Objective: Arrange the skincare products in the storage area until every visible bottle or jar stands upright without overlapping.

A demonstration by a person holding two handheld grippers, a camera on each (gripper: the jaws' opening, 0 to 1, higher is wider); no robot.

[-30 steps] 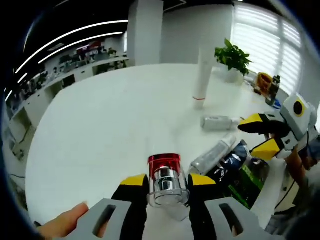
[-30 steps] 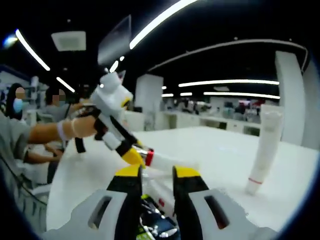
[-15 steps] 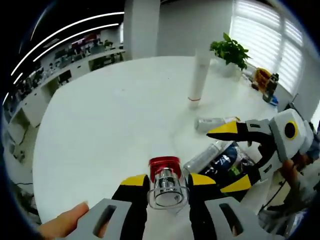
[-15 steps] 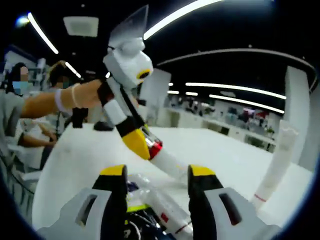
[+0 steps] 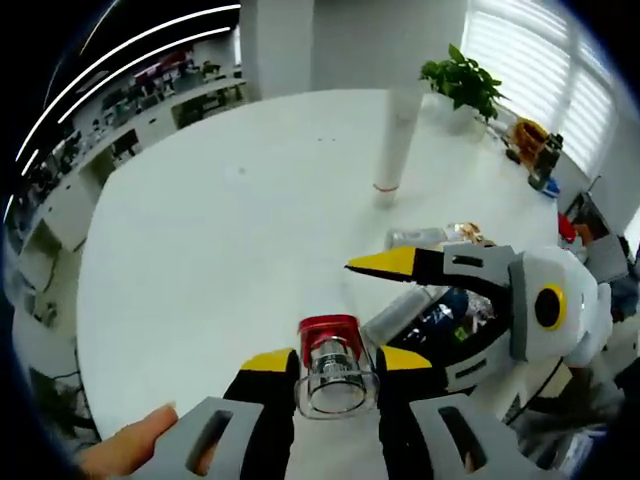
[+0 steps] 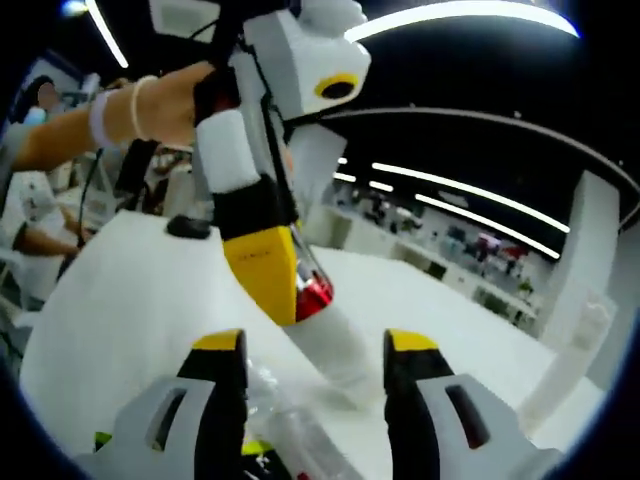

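At the bottom centre of the left gripper view, the left tool (image 5: 338, 362) is clamped on a clear glass-like bottle with a red collar and silver cap (image 5: 332, 360), its white body slanting down to the white round tabletop (image 5: 220, 230) in the right gripper view. It looks rigid, smooth and likely slippery, perhaps breakable; the body below the collar seems the safer hold. The right tool (image 6: 315, 345) stands with jaws apart around that body. Right of centre in the left gripper view, several clear bottles (image 5: 415, 312) lie heaped; a tall white tube (image 5: 395, 135) stands upright.
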